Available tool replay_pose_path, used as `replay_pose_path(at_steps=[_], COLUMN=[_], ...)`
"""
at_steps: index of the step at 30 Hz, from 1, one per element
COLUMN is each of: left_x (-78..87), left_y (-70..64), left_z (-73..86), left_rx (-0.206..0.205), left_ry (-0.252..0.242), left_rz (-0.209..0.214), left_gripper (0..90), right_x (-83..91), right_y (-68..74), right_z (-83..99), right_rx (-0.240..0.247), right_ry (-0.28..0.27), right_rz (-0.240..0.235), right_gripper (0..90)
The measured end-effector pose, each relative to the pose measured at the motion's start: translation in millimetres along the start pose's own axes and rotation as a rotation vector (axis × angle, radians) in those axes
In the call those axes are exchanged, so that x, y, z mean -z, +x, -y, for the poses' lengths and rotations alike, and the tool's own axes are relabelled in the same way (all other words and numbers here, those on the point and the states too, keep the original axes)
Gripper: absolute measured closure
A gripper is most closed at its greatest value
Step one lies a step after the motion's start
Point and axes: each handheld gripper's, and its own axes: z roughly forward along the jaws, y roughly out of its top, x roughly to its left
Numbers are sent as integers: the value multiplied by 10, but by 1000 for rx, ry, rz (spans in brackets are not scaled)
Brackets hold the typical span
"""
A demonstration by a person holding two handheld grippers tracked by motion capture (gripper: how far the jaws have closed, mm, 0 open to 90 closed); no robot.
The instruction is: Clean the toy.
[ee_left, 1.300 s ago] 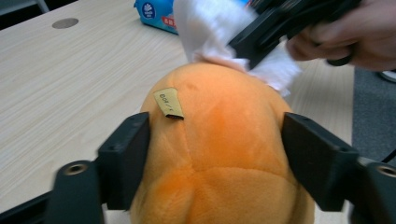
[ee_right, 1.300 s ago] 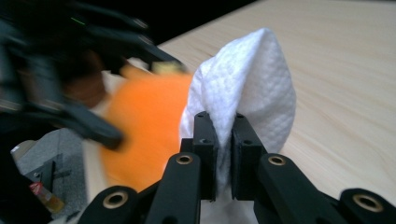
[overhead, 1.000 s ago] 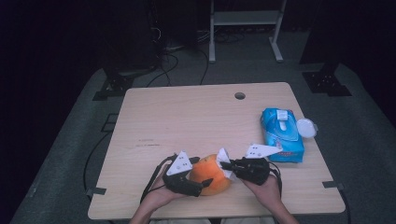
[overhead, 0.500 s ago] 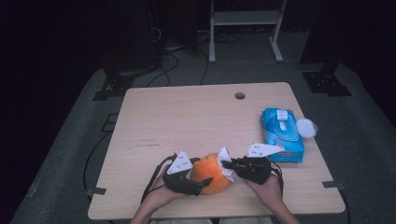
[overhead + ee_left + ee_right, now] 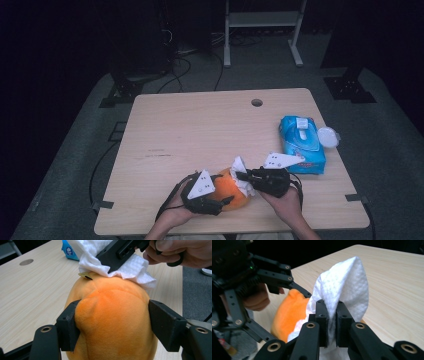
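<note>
Here, left gripper point(image 5: 113, 323) fingers point(image 5: 68, 326) clamped on orange plush toy point(image 5: 112, 322), right gripper point(image 5: 332, 315) fingers point(image 5: 321, 315) pinching white wipe point(image 5: 344, 282).

Wipe point(image 5: 125, 267) atop plush toy point(image 5: 112, 322), packet point(image 5: 302, 145) rightward.

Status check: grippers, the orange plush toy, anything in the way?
Left gripper clamped on round orange plush toy. Right gripper shut on white paper wipe, pressed on toy's top. Blue wipes pack well aside.

Wooden table point(image 5: 200, 130), orange plush point(image 5: 235, 192), blue wipes pack point(image 5: 302, 145), perhaps white lid point(image 5: 327, 136)
</note>
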Motion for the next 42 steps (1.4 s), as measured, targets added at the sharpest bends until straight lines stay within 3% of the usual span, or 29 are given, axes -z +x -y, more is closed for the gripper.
replay_pose_path(at_steps=[4, 6, 8, 11, 12, 14, 17, 18, 20, 22, 23, 25, 26, 28, 30, 32, 34, 36, 37, 39, 40, 42], left_x=[-4, 32, 33, -16, -15, 11, -4, -12, -12, -8, -12, -42, -57, -68, -34, 19, 52, 80, 83, 69, 60, 53], left_y=[-8, 53, 101, 91, 68, -2, -100, -112, -108, -90, -78, -48, -43, -54, -53, -29, 19, 85, 107, 113, 105, 87], left_z=[0, -15, -13, 22, 19, -19, -65, -62, -44, -23, -19, -33, -42, -39, -16, 4, 28, 52, 60, 40, 26, 27], left_rx=[-18, 53, 114, 127, 87, -35, -155, -171, -186, -169, -136, -33, -13, -37, -69, -96, -102, -71, -46, -4, -3, -17], left_ry=[7, -3, 1, 16, 14, 0, 8, 14, 19, 18, 6, -14, -9, 8, 12, 17, 24, 20, 10, -4, -1, 4], left_rz=[7, -10, -13, 18, 3, -39, -89, -86, -72, -40, -22, 6, 3, 2, -3, -7, -11, -10, -7, -2, 4, 24], left_gripper=[294, 208, 138, 178, 237, 343, 381, 381, 381, 366, 338, 234, 183, 158, 256, 346, 376, 377, 359, 244, 196, 197], right_x=[-45, -67, -64, -38, -37, -27, -27, -29, -18, -5, 9, 37, 40, 25, 0, -14, -8, 5, 15, 39, 39, 27], right_y=[151, 164, 110, 83, 112, 190, 265, 257, 177, 69, -14, -94, -80, 24, 141, 151, 57, -63, -128, -211, -193, -100], right_z=[-41, -47, -39, -34, -45, -85, -158, -165, -133, -78, -33, 17, 15, -22, -67, -79, -40, 32, 69, 116, 107, 49], right_rx=[49, 69, 51, 38, 45, 64, 95, 104, 76, 53, 30, -29, -28, 5, 63, 82, 47, 19, -6, -84, -86, -47], right_ry=[-1, 19, 27, 31, 31, 13, -10, -7, -4, 10, 17, 11, 12, 5, 13, 24, 28, 41, 53, 40, 35, 27], right_rz=[-55, -44, -37, -33, -30, -45, -56, -46, -34, -1, 25, 21, 20, -7, -24, -7, 10, 50, 70, 61, 60, 38], right_gripper=[818, 820, 822, 821, 821, 821, 821, 821, 822, 822, 822, 822, 822, 821, 821, 822, 822, 822, 822, 822, 823, 823])
